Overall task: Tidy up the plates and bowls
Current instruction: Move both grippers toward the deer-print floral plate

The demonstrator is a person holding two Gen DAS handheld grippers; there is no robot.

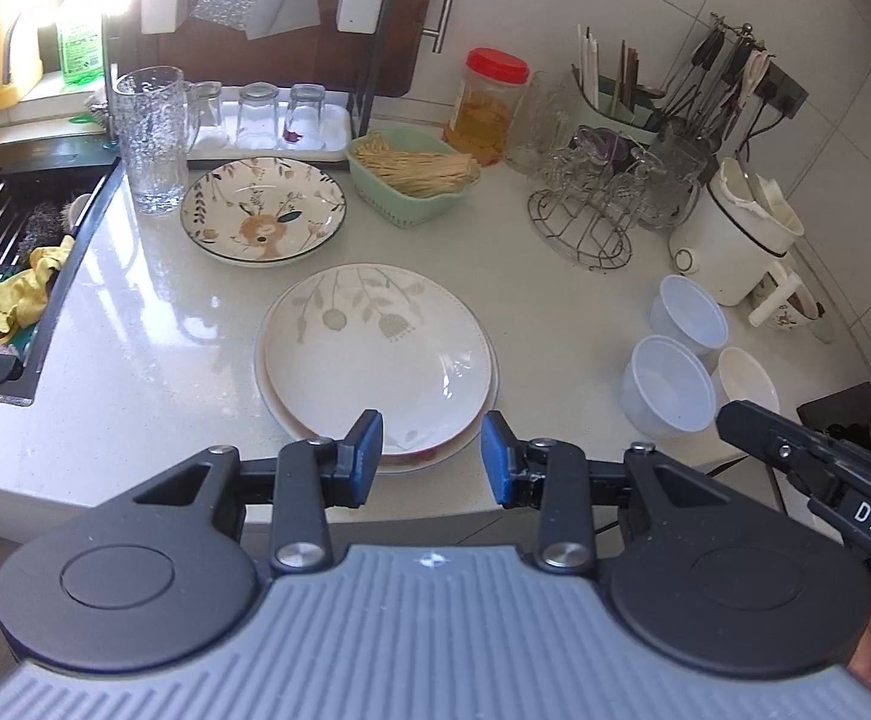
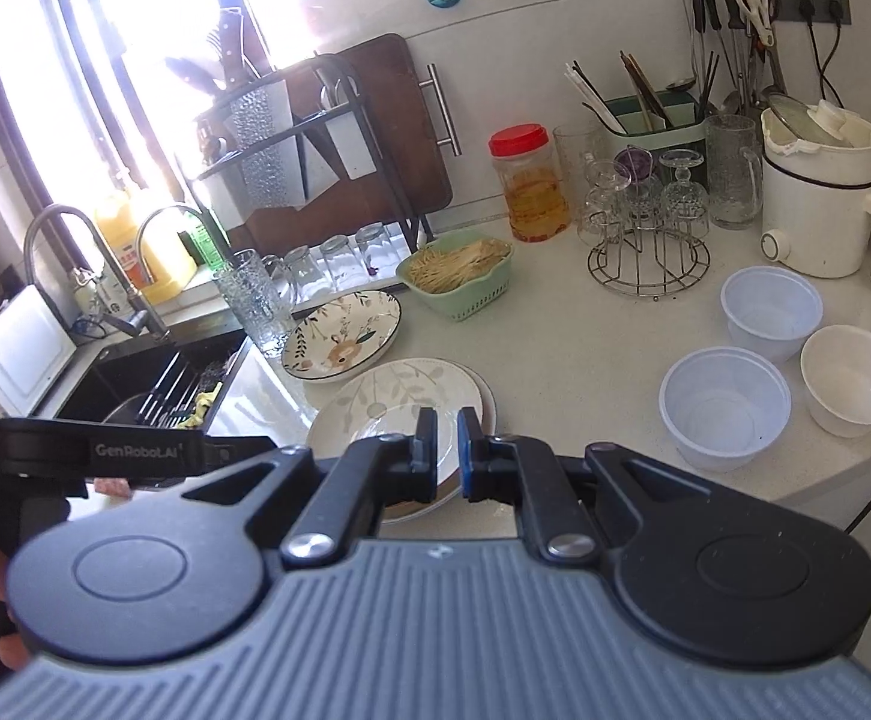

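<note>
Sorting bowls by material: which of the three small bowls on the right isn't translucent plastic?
The cream bowl, nearest the counter's edge: opaque and glossy, while the other two bowls are thin, translucent white plastic.

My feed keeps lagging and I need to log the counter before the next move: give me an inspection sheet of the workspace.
Surface: white countertop, glossy, nothing spilled seen.
Job's things: stack of plates near the front edge, leaf-pattern plate on top; deer-pattern plate behind it, apart; two clear plastic bowls and a white bowl grouped at the right.
Clutter: green basket, red-lidded jar, glass mug, wire glass rack, white kettle.
Grippers: left gripper open, empty, over the stack's near rim; right gripper shut, empty.
Cables: two plugs in the wall socket.
Surroundings: sink left, window behind.
</note>
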